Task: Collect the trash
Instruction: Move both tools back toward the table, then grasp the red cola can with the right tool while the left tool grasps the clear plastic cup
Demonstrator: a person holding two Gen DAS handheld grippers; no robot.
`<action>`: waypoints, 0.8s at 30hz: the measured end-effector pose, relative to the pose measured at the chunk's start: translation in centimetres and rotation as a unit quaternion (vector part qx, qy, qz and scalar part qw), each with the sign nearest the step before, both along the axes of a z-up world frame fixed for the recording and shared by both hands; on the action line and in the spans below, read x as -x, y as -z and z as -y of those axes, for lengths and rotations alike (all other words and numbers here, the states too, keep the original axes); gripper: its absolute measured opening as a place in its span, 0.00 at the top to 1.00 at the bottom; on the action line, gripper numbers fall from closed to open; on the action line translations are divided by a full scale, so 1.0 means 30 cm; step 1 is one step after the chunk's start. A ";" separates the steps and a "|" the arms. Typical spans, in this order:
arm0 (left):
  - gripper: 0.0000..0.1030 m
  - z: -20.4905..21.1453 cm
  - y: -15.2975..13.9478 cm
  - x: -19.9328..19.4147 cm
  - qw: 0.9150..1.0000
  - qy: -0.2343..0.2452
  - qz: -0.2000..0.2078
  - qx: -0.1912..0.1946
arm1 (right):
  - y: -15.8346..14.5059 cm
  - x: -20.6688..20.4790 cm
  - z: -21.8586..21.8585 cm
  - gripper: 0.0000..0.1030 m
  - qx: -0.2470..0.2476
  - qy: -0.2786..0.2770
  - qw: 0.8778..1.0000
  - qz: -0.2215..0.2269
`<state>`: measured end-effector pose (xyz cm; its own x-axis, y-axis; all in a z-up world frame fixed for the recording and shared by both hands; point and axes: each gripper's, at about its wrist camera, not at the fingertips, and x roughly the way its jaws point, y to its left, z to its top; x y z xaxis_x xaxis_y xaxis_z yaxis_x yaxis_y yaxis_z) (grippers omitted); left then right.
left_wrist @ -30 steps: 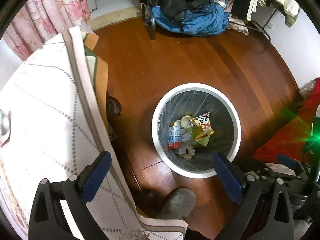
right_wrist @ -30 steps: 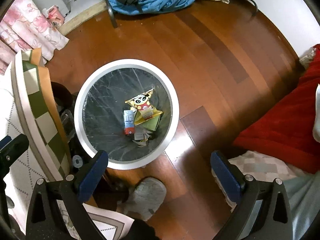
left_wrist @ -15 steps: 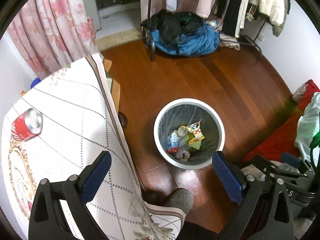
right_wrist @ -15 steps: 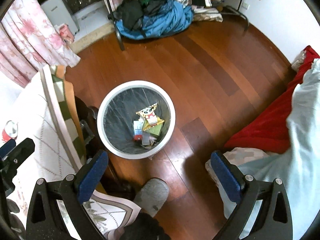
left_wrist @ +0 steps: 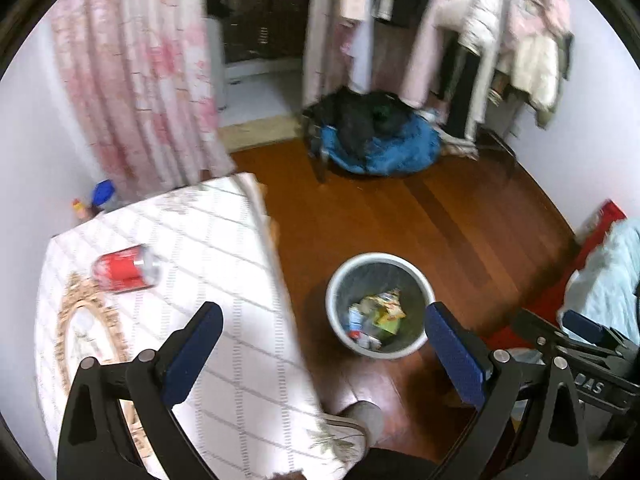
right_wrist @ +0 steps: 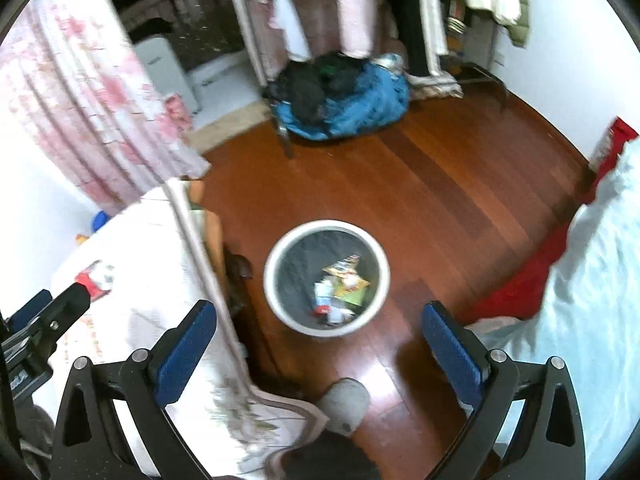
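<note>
A white-rimmed trash bin (left_wrist: 422, 280) (right_wrist: 280, 248) stands on the wooden floor with several wrappers and cartons inside. A red soda can (left_wrist: 124, 270) (right_wrist: 96, 278) lies on its side on the white tablecloth (left_wrist: 208, 248) to the left. My left gripper (left_wrist: 324, 352) is high above the table edge, open, nothing between its blue pads. My right gripper (right_wrist: 320, 348) is open and empty, high above the floor near the bin. The left gripper's black body (right_wrist: 44, 320) shows at the left edge of the right wrist view.
A blue and black heap of clothes (left_wrist: 380, 140) lies on the far floor under hanging garments (left_wrist: 480, 40). Pink floral curtains (left_wrist: 140, 80) hang at left. A red cover and pale bedding (right_wrist: 600, 260) fill the right. A grey slipper (right_wrist: 344, 400) is below.
Both grippers have risen and tilted up, so the bin looks smaller. The table top and the red can have come into view. Both stay open.
</note>
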<state>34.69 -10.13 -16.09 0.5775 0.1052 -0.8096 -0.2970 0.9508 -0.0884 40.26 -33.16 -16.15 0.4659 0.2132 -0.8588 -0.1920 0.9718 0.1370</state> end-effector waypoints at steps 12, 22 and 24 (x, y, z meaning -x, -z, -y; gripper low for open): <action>0.00 -0.683 0.194 0.355 0.967 -0.244 -0.057 -0.045 | 0.114 0.071 -0.948 0.00 0.075 -0.295 0.952 -0.018; 0.00 -1.120 0.603 0.572 0.917 -0.362 -0.165 0.014 | 0.464 0.164 -1.725 0.00 0.265 -0.509 0.819 -0.008; 0.00 -1.156 0.643 0.579 0.916 -0.362 -0.170 0.029 | 0.517 0.168 -1.783 0.00 0.287 -0.531 0.797 -0.012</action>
